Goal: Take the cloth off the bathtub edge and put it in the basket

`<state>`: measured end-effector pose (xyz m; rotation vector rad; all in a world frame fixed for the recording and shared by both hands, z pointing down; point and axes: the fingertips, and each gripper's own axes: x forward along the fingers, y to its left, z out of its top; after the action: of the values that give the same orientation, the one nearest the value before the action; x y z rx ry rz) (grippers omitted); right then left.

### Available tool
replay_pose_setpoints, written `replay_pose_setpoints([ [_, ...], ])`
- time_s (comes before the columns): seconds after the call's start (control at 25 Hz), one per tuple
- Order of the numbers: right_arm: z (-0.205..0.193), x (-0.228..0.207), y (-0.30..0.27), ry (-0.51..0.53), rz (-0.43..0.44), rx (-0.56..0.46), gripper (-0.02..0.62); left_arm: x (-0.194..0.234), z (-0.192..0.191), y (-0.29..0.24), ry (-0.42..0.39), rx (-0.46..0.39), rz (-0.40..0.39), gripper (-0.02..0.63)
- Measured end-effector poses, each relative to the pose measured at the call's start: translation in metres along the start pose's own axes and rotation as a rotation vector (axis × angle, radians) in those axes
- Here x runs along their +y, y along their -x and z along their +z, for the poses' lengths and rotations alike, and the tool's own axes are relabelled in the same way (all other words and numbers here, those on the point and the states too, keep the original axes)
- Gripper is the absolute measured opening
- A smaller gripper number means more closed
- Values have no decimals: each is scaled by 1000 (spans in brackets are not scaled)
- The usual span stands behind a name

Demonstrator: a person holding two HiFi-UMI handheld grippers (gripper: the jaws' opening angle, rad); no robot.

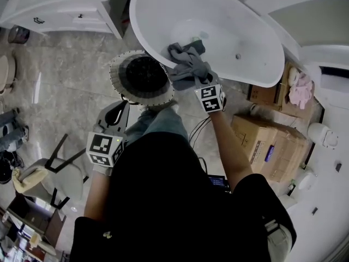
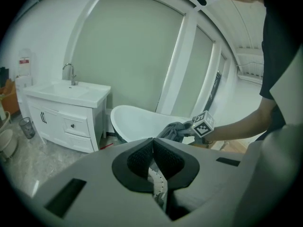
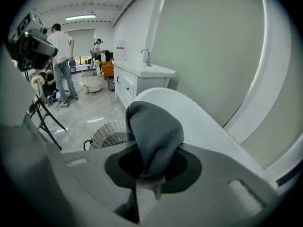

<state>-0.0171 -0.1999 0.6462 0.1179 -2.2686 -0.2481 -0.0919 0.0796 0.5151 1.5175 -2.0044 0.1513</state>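
Right gripper [image 3: 151, 167] is clamped on the grey cloth [image 3: 154, 131], jaws nearly together with a thick fold pinched between the pads. The rest bunches up in front of the jaws. The grip sits on a gathered part rather than a corner, likely so the whole piece comes away in one lift and nothing trails.

In the head view the cloth [image 1: 188, 64] hangs over the near edge of the tub [image 1: 245, 21]. From the left gripper view it looks to be held just above that edge and not lying on it, though I cannot rule out a trailing end touching.

The basket [image 1: 114, 78] stands on the floor just beside the tub, its round mouth open upward, between the person's knee and the tub. It is close to the cloth, so the carry should be short: sideways toward the person's left, then down.

Left gripper [image 2: 153, 155] has its pads pressed together with nothing between them. It is held low by the person's left side, pointing toward the basket and well apart from the cloth. It is probably kept back so the basket mouth stays free.

Step in hand, by my reading, is the carry. The cloth is off or nearly off the edge and not yet over the basket.

Watch for the loose folds catching the basket's rim or draping outside it, so release only once the bundle is inside the mouth.
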Motion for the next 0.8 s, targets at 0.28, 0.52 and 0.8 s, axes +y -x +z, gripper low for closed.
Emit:
replay_pose_setpoints([
  [0.28,86,10,48,-76,-11,-191,67,21,29,24,-34,-73,50,15],
  [0.52,171,5,103,-39,-22,-386,67,31,70,43,-98,-145,104,15],
  [0.8,262,-10,167,37,-9,-579,67,35,130,67,-134,-252,175,15],
])
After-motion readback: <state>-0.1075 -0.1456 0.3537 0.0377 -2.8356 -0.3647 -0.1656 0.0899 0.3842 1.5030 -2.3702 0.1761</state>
